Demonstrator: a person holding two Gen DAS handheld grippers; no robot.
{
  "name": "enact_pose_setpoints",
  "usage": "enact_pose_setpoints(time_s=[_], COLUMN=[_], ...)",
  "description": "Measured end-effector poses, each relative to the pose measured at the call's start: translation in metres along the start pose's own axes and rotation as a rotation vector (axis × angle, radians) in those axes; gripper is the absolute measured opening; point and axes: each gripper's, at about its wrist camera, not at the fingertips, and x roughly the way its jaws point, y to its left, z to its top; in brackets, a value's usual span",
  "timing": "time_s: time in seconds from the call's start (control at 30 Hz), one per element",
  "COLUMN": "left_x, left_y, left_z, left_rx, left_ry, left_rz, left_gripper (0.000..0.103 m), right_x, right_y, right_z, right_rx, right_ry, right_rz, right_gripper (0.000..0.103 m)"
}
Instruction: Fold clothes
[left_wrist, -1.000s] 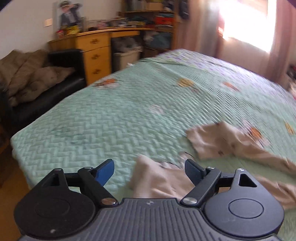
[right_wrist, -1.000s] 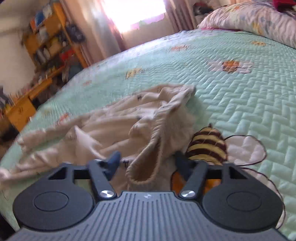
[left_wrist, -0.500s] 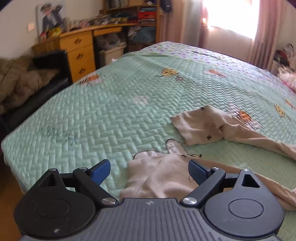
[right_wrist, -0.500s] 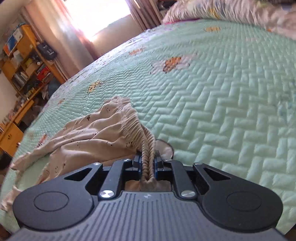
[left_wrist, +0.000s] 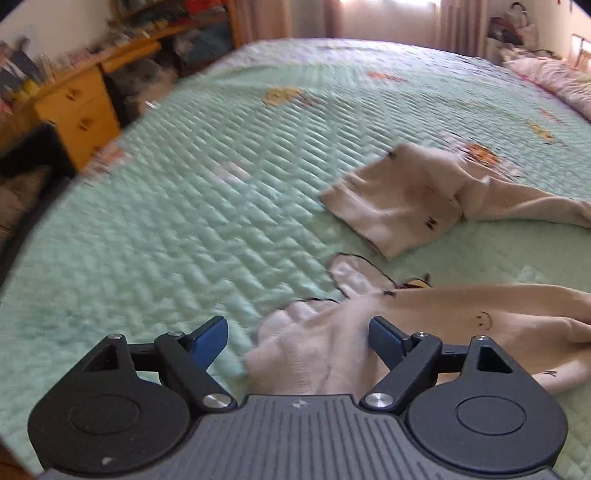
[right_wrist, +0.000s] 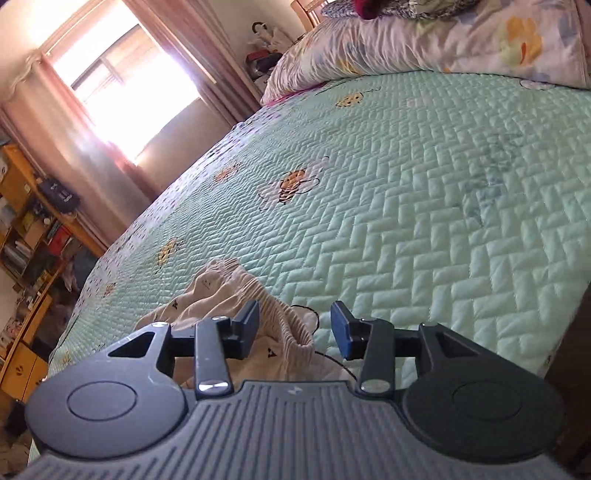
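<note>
Beige cotton trousers (left_wrist: 399, 199) printed with tiny dark marks lie spread across the mint-green quilted bedspread (left_wrist: 192, 206). From my left wrist view, one leg end lies flat further out on the bed, and the nearer leg end (left_wrist: 314, 354) is bunched right in front of my left claw (left_wrist: 297, 334). That claw stands wide, its jaws closing a little, with the crumpled hem lying between the blue pads; the right pad is at the edge of the cloth, the left one apart from it over bare quilt, so it grips nothing.

From the right wrist view, the gathered elastic waistband (right_wrist: 273, 306) of the trousers humps up just in front of my right claw (right_wrist: 295, 328). Its jaws are opening: the left finger is against the ribbed band, the right finger is clear of it, and the cloth sits loose between them, resting on the bedspread beside an embroidered outline.

Bees (right_wrist: 291, 184) are stitched over the quilt, a floral pillow (right_wrist: 436, 40) lies at the head of the bed, and a yellow wooden drawer unit (left_wrist: 79, 114) stands off the bed's side. The left view is blurred.
</note>
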Motion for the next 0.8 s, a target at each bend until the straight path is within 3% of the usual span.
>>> enact_pose_setpoints(time_s=[0.1,0.2,0.3,0.43,0.53,0.57,0.6,0.63,0.73,0.8], left_x=[0.009,0.021,0.023,0.017,0.010,0.008,0.004,0.001,-0.014,-0.032], left_y=[-0.005,-0.010,-0.007,-0.009,-0.015,-0.017,-0.021,-0.027,-0.054,-0.071], left_z=[0.000,0.001,0.005,0.001,-0.002,-0.002,-0.002,-0.002,-0.004,-0.003], left_rx=[0.052,0.099,0.083,0.105,0.148,0.158,0.182,0.209,0.340,0.404], left_ry=[0.028,0.058,0.069,0.078,0.083,0.083,0.082,0.081,0.053,-0.028], left_rz=[-0.095,-0.114,-0.106,-0.122,-0.172,-0.191,-0.196,-0.198,-0.138,-0.088], left_gripper=[0.091,0.094,0.095,0.092,0.073,0.053,0.022,0.010,0.009,0.009], right_x=[-0.002,0.005,0.012,0.014,0.015,0.015,0.016,0.018,0.030,0.039], right_y=[0.001,0.010,0.023,0.048,0.070,0.078,0.085,0.091,0.112,0.134], right_z=[-0.003,-0.007,-0.012,-0.025,-0.037,-0.042,-0.046,-0.050,-0.072,-0.092], right_rx=[-0.007,-0.027,-0.055,-0.129,-0.188,-0.205,-0.215,-0.222,-0.247,-0.283], right_ry=[0.004,0.019,0.034,0.081,0.125,0.140,0.153,0.168,0.272,0.385], right_rz=[-0.006,0.001,0.023,0.106,0.180,0.205,0.221,0.237,0.344,0.451], right_gripper=[0.047,0.047,0.047,0.048,0.049,0.049,0.050,0.050,0.051,0.053])
